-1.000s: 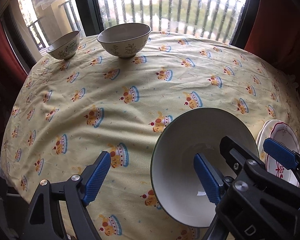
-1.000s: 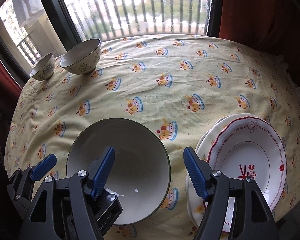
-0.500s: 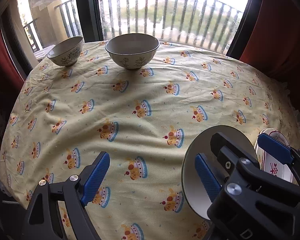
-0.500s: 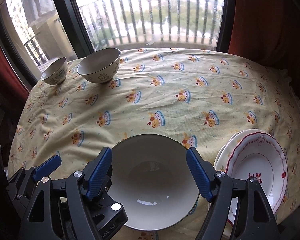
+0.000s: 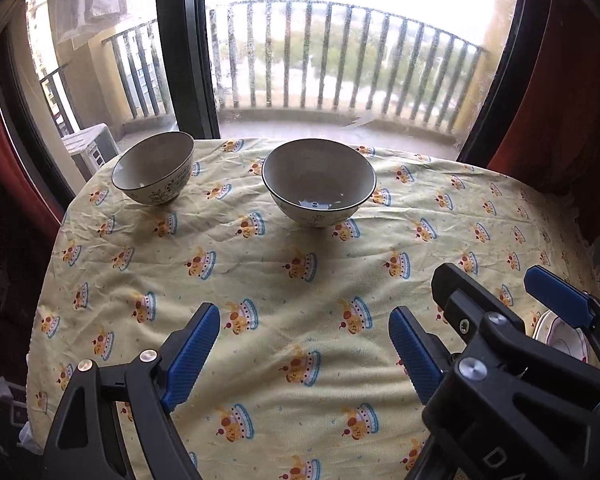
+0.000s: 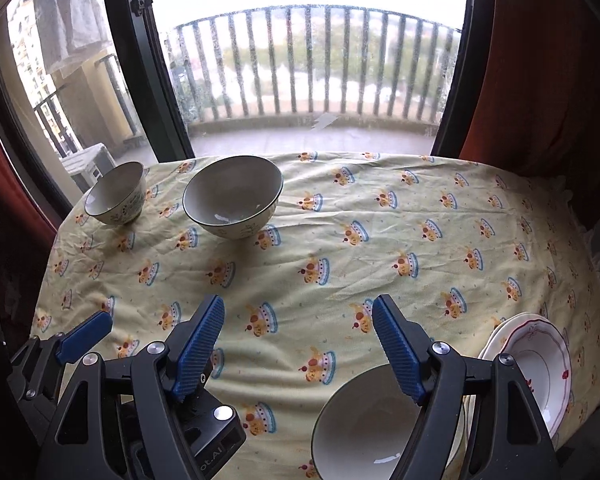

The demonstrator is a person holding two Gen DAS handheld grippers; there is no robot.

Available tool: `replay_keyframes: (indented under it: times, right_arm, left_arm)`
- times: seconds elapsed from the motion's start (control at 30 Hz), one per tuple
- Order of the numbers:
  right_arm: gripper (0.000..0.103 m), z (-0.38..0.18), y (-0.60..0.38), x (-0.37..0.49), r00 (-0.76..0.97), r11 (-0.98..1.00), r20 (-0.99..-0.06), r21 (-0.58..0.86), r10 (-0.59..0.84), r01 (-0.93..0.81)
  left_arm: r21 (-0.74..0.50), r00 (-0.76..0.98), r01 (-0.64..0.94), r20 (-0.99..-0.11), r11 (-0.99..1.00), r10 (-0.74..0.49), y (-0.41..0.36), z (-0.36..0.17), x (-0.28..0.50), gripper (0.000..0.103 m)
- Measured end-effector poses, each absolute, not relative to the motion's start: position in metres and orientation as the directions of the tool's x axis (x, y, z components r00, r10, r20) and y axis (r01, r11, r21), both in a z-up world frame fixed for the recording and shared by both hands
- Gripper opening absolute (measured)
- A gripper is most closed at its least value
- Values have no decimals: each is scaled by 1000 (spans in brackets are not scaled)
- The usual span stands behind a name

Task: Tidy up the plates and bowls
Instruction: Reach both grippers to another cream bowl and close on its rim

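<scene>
Grippers, left (image 5: 304,354) and right (image 6: 298,346), both wide, empty, pulled back; white bowl (image 6: 364,420) slid toward frame bottom.

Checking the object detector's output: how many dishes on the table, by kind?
Bowls: 3, the small floral bowl, the medium floral bowl and the large white bowl.
Plates: at least 2, the red-trimmed plate on another plate's rim; the stack may hide more.
Total: at least 5.
</scene>
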State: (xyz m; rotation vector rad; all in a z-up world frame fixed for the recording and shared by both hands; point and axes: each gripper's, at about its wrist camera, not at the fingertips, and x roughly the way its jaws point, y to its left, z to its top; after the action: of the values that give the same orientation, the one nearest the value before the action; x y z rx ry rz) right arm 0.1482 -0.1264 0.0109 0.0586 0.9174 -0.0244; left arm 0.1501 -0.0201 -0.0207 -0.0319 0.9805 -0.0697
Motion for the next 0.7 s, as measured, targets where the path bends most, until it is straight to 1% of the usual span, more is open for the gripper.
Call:
replay_keyframes:
  times: [0.1,0.2,0.43,0.6,0.7]
  right_arm:
    - [80,16,-118,165,613,995,-790,71,10,75]
    - [80,20,-111,180,620,991,-784,69,-16,113]
    - [81,20,-100,225,627,994,-778,43,-32,104]
    - [81,15,-98,256,651,993,-758,42,-40,109]
    - [81,7,-99,275,651,991,-758,41,-53,129]
  left_arm:
    - [-48,563,54,-823,997,-70,-10,-15,168,88]
    - [-44,572,67,-817,997,-74,-3,-12,184,88]
    - [-44,600,83,-795,996,-85,4,-15,226,88]
    - [-48,616,86,-782,995,-91,6,-22,258,88]
    - [-67,610,89,-785,994,-108,6,-32,275,85]
